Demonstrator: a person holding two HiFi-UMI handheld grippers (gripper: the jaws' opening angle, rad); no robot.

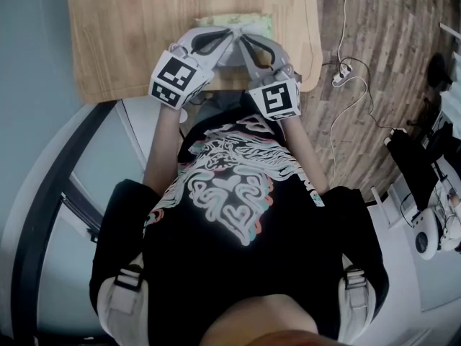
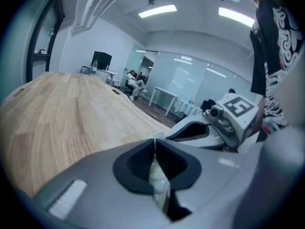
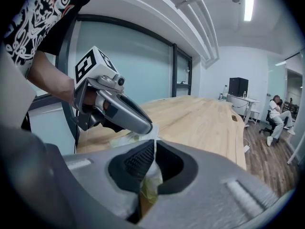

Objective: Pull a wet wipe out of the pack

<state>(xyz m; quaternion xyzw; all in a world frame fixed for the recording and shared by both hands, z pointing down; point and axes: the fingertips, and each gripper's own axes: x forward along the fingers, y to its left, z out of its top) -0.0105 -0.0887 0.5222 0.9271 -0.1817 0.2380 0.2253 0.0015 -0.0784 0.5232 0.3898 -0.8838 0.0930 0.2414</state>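
Meeting tip to tip over pack (image 1: 253, 21) | left gripper (image 2: 155, 144): fingers clamped shut on white wipe (image 3: 151, 130) | right gripper (image 3: 153, 144): fingers clamped together on pack's pale-green film | pack: lay on table (image 1: 130, 27), just under both tips

My grippers: two grey plastic ones, the left gripper (image 1: 229, 34) and the right gripper (image 1: 243, 40).
My fingers (image 3: 136, 165): four, two per gripper.
Marker cubes (image 1: 175, 79): two, white with black squares, one per gripper.
Pack (image 1: 257, 21): one, pale green, soft plastic.
Desk (image 1: 130, 27): one, light wood.
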